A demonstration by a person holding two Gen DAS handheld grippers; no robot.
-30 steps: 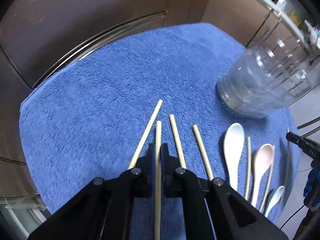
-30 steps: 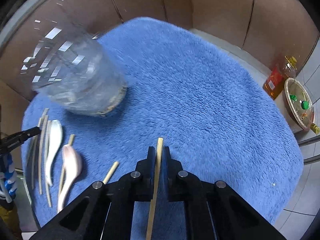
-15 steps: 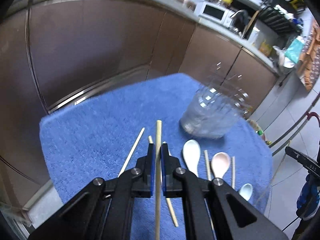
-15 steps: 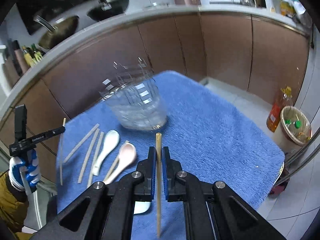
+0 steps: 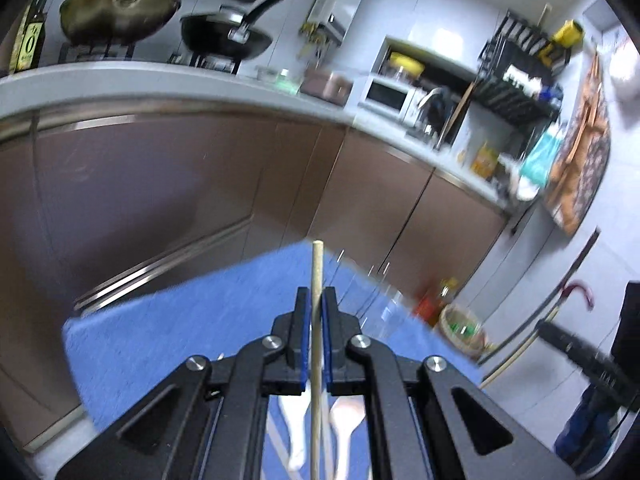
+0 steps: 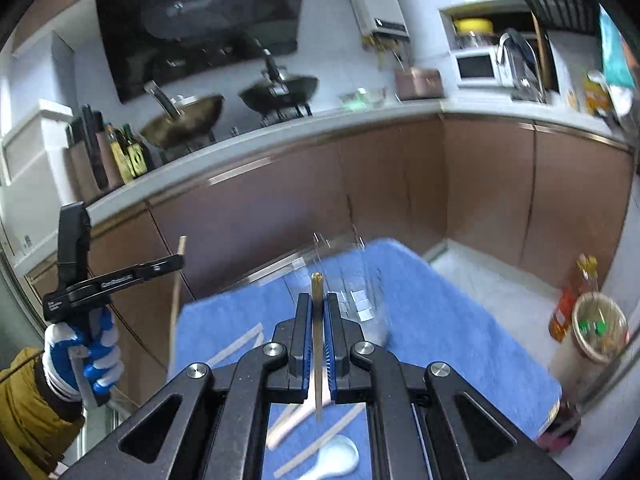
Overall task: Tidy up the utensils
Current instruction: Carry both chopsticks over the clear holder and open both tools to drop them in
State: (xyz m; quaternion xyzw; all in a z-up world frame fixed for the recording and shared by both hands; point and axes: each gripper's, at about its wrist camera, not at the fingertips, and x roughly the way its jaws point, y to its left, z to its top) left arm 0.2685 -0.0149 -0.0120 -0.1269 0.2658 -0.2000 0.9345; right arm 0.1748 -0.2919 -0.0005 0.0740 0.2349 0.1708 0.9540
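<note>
Left hand-held gripper clenched on a pale wooden chopstick, stick running straight up between the blue pads, tip poking well past the fingertips. Gripper raised above the blue fleece-covered worktop. Below the jaws a white ceramic soup spoon and a pale pink ceramic soup spoon lie side by side on the fleece, partly hidden by the gripper body. Clear plastic measuring jug just right of the fingers, heavily blurred.

Right hand-held gripper also clenched, grasping a second pale wooden chopstick, upright between the pads; its lower end shows below the fingers. The jug stands on the fleece directly beyond the fingertips, blurred. On the fleece under this gripper: a white spoon and several loose wooden chopsticks lying diagonally, more near the left edge.

In the right wrist view, the left gripper is visible at far left, held by a blue-and-white gloved hand, its chopstick standing near vertical beside the worktop edge.

Background: brown kitchen cabinets, dark wok and pan on the stove, white microwave.
</note>
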